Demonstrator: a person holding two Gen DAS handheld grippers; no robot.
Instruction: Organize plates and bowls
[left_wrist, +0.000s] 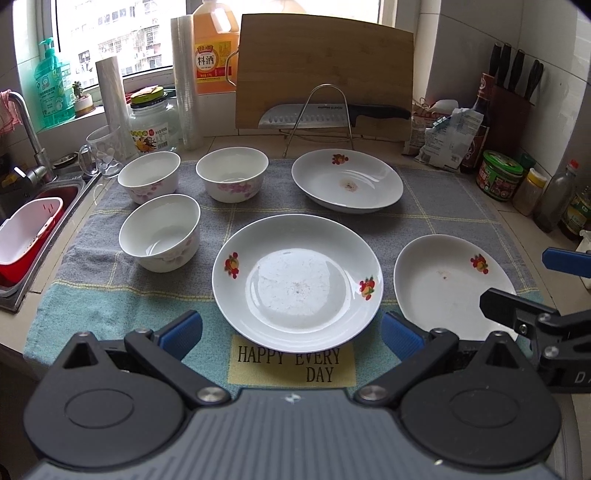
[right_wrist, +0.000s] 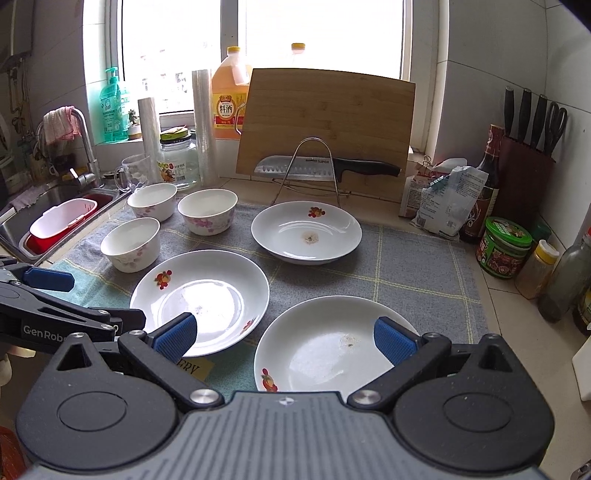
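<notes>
Both tongs gape wide and grip nothing: left gripper hovers at the near rim of the middle plate, right gripper over the near-right plate. "GenRob" shows on the left gripper's body. Cloth reads "HAPPY EVERY DAY"; knife reads "SUPOR". Far plate and three upright bowls sit apart, with bare cloth between.
</notes>
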